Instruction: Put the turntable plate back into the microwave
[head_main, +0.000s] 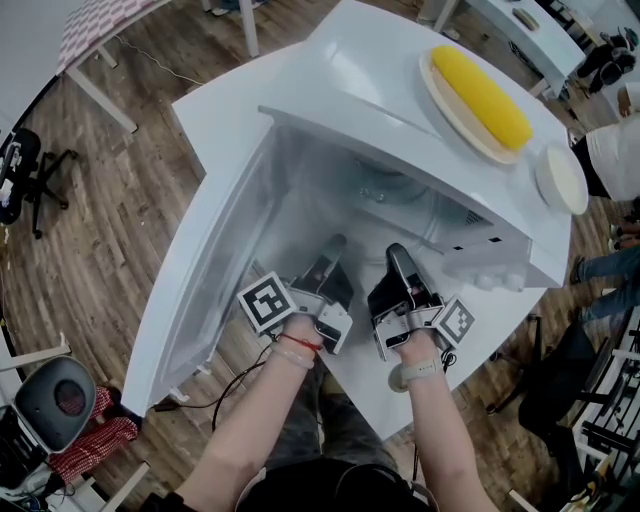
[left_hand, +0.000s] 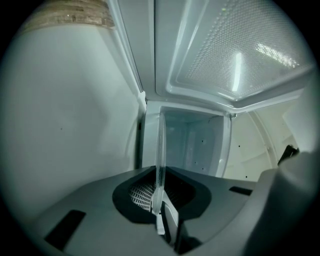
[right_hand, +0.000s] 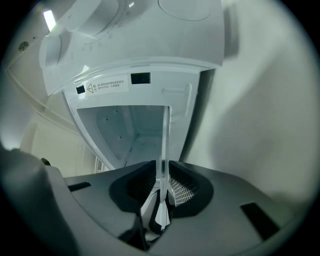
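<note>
A white microwave (head_main: 370, 70) stands on a white table (head_main: 215, 110), its door (head_main: 205, 270) swung wide to the left. From the head view most of the cavity is hidden under the microwave's top. There the clear glass turntable plate (head_main: 405, 195) shows only as faint curved lines at the cavity's mouth, so whether it rests on the cavity floor cannot be told. Each gripper view shows the plate edge-on, as a thin upright pane (left_hand: 160, 150) running from the jaws toward the open cavity (left_hand: 192, 140). The left gripper view also takes in the dotted screen (left_hand: 240, 50) inside the door. The right gripper view shows the control panel (right_hand: 95, 30) with a small warning label (right_hand: 107, 85), its print too small to read. There are two grippers, one in each hand. The left gripper (head_main: 335, 245) is clamped on the plate's near rim, its ribbed pads (left_hand: 142, 195) pressed against the glass. The right gripper (head_main: 397, 252) pinches the same rim just beside it, its jaws likewise closed on the glass (right_hand: 164, 145). Only the head view shows the microwave's top, where one oval dish (head_main: 437, 88) carries one yellow corn cob (head_main: 482, 95). One small round white dish (head_main: 560, 178) lies near it. At the right edge a person (head_main: 615, 150) is cut off by the frame.
</note>
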